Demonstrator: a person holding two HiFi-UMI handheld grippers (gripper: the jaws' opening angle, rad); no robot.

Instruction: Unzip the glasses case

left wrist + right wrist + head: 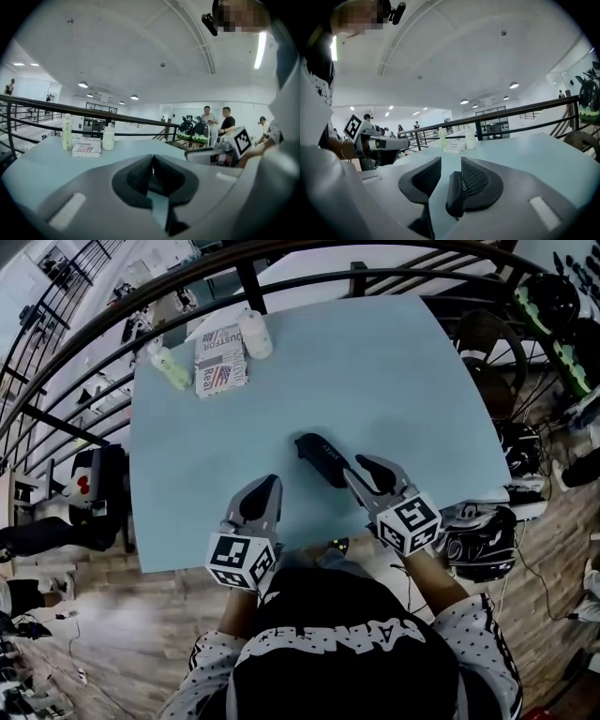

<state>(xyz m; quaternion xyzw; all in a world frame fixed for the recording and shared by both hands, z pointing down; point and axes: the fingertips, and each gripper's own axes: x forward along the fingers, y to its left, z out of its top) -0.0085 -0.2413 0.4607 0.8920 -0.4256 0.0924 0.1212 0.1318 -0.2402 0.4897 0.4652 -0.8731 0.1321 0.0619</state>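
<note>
Our blue table (394, 381) fills the scene. Over the table's near edge, our left gripper (270, 486) has its jaws together on nothing. Our right gripper (354, 469) has its jaws apart. The black glasses case (322, 457) lies near the table's middle, with its near end between those jaws. A box (220, 360) sits at the table's far left.

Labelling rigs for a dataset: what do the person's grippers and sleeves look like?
Both the left gripper and right gripper have grey shells with black pads, each carrying a white cube with black square markers. The sleeves are white with black dots.
</note>
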